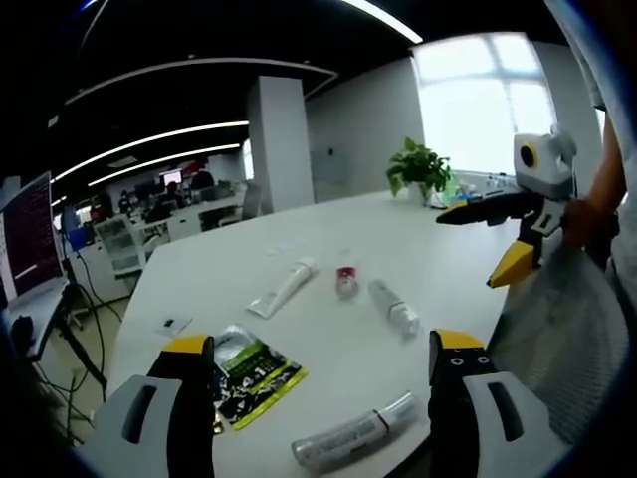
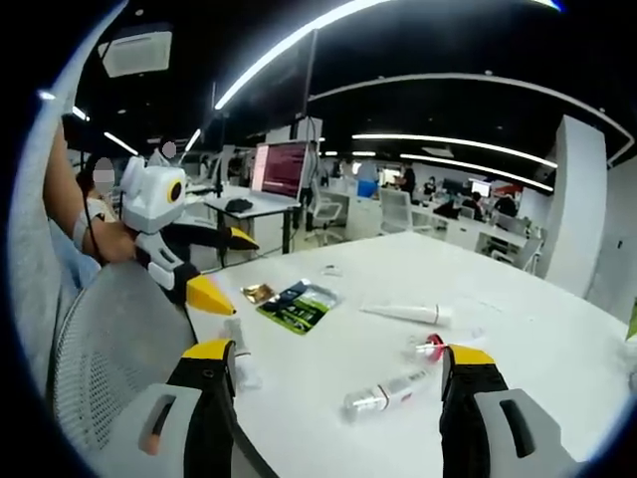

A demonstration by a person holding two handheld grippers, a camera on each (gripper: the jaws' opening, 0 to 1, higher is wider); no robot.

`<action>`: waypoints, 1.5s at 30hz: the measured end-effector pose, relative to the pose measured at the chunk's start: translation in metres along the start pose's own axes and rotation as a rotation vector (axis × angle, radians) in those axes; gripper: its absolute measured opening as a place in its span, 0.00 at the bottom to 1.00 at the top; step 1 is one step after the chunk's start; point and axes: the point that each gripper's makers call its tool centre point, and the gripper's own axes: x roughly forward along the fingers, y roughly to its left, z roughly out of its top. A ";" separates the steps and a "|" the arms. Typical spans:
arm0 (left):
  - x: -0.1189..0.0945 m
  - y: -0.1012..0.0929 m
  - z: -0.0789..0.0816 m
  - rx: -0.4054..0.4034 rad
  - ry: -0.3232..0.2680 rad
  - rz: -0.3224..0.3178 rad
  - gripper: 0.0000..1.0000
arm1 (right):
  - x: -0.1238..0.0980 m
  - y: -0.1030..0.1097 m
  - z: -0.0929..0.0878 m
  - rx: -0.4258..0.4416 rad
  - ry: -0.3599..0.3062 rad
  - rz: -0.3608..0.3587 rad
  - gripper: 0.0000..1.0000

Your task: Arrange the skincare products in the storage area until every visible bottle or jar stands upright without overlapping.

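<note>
Both the left gripper (image 1: 323, 383) and right gripper (image 2: 333, 383) hang with jaws apart, empty. At six o'clock lies a clear cylindrical bottle (image 1: 354, 431), probably light, slick; grasp mid-body.

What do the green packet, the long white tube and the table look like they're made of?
Green packet: likely glossy foil or plastic film; it lies flat and catches light. Long white tube: probably soft matte plastic, flattened at one end, capped at the other. Table: smooth white top, perhaps laminate, with a faint sheen.
</note>
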 end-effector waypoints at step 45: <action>0.001 -0.003 -0.002 0.005 0.011 -0.015 0.84 | -0.004 -0.006 -0.007 -0.031 0.040 -0.031 0.83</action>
